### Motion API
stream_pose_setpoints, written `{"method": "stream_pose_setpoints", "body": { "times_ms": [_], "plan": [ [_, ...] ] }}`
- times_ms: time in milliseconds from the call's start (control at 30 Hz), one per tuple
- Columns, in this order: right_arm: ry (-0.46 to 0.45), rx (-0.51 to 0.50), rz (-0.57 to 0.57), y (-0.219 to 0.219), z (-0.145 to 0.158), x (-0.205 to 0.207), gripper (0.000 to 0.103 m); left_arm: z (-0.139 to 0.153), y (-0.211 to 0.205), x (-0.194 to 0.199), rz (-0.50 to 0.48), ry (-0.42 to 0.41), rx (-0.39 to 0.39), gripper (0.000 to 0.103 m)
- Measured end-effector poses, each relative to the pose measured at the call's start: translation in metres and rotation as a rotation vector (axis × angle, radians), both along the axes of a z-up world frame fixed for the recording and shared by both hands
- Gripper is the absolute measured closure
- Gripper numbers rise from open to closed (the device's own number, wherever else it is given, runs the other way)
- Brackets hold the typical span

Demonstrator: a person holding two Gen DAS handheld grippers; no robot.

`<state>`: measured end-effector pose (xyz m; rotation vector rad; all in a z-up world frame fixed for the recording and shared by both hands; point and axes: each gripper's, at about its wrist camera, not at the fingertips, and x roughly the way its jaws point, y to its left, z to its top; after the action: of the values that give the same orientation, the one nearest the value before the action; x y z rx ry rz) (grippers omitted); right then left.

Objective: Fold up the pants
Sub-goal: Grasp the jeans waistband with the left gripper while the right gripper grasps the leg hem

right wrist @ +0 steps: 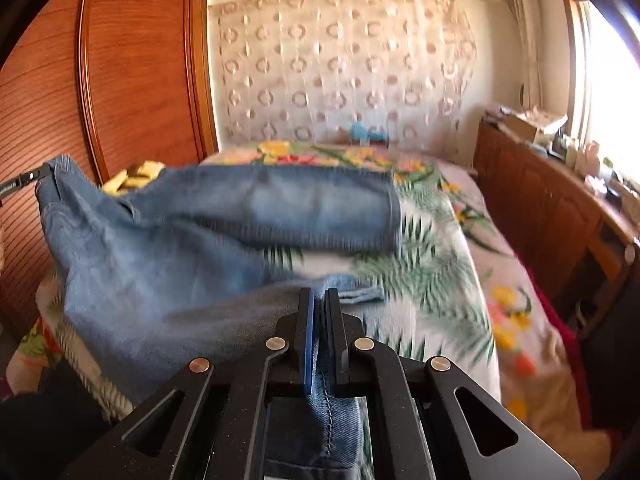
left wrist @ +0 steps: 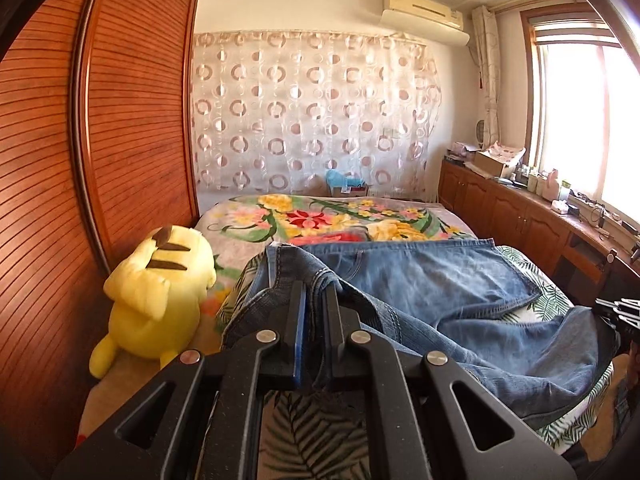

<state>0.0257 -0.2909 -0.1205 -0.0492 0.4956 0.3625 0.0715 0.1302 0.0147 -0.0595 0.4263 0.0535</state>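
Fold at an early stage: one pair of jeans point(left wrist: 420, 280) lies across the bed point(left wrist: 320, 432), partly raised off the leaf-print cover, legs spread apart and not yet stacked. No completed fold visible; bringing the legs together and halving lengthwise appear to remain.

Left gripper point(left wrist: 314, 304): jaws clenched on a seamed denim edge near the waist end, fabric bunched between them. Right gripper point(right wrist: 319, 308): jaws clenched on a stitched seam of the lower leg; a strip of denim runs back between them toward the camera. Right wrist view is motion-blurred, so which hem is held is probably the nearer leg's, not certain.

Count: jeans, one. Grippers, two, both gripping cloth. Yellow plush toy point(left wrist: 160, 296), one, beside the jeans by the wardrobe point(left wrist: 132, 120). Bed, one.
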Motion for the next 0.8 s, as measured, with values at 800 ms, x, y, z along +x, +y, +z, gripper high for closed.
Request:
{"method": "stream_pose_setpoints", "body": {
  "times_ms": [800],
  "plan": [
    [0.124,-0.044,-0.028,0.005,-0.046,0.002,0.075,0.012,-0.03,0.045,-0.04,0.006,0.082,0.095]
  ]
}}
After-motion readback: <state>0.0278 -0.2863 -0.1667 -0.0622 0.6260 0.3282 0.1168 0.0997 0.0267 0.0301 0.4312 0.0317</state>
